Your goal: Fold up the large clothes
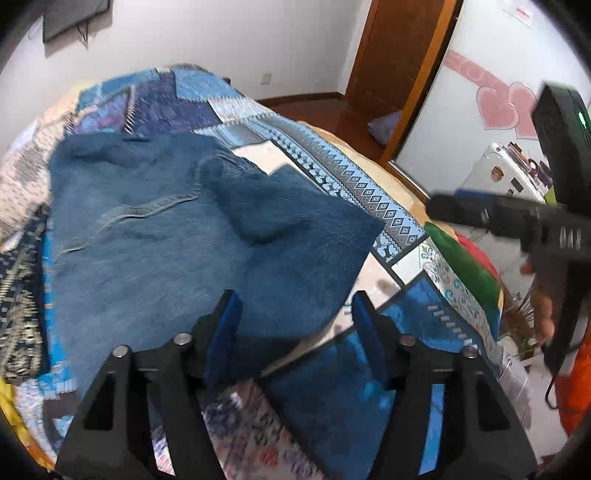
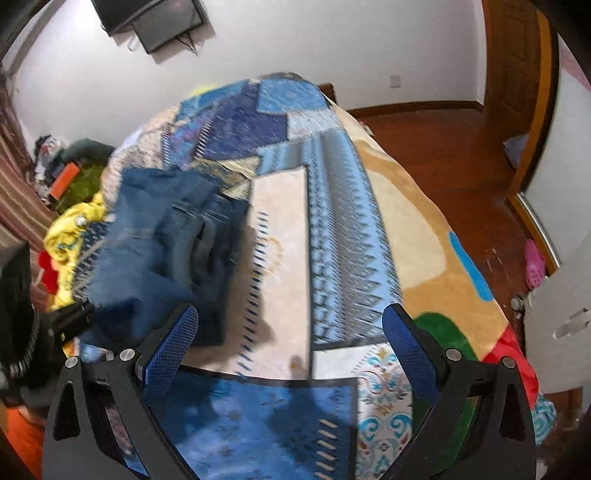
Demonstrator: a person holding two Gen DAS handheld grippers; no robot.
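A pair of blue jeans lies on the patterned bedspread, partly folded, with one folded part ending in a corner at the right. My left gripper is open just above the near edge of the jeans and holds nothing. In the right wrist view the jeans lie bunched at the left. My right gripper is open and empty over the bedspread, to the right of the jeans. The right gripper also shows in the left wrist view, at the right and beyond the jeans.
Yellow and red clothes are piled at the bed's left side. The bed's right edge drops to a wooden floor. A wooden door and a white suitcase stand to the right. A dark screen hangs on the wall.
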